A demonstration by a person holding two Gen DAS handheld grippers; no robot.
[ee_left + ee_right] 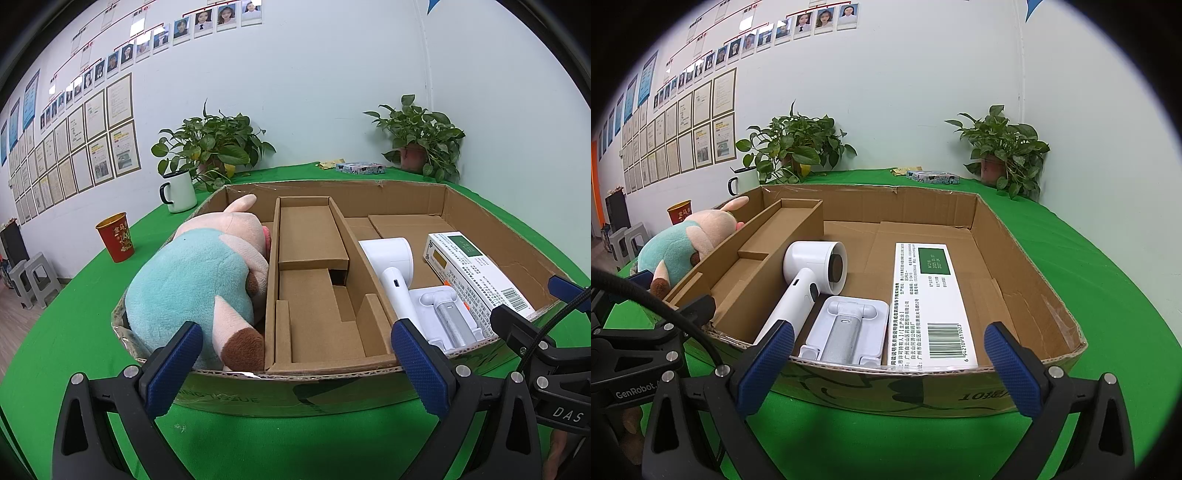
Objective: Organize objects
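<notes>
A shallow cardboard box (332,186) (871,201) sits on the green table. At its left end lies a plush toy (199,280) (687,245), beside a brown cardboard insert (314,273) (764,254). To the right lie a white hair dryer (391,266) (809,273), a white folding stand (448,317) (846,328) and a white medicine box (476,269) (929,299). My left gripper (299,365) is open in front of the box's near wall, holding nothing. My right gripper (890,365) is open too, before the stand and medicine box.
On the table behind the box are a white mug (179,192), a red paper cup (116,236), two potted plants (214,147) (421,140) and a small colourful box (360,168). Grey stools (33,273) stand on the floor at left.
</notes>
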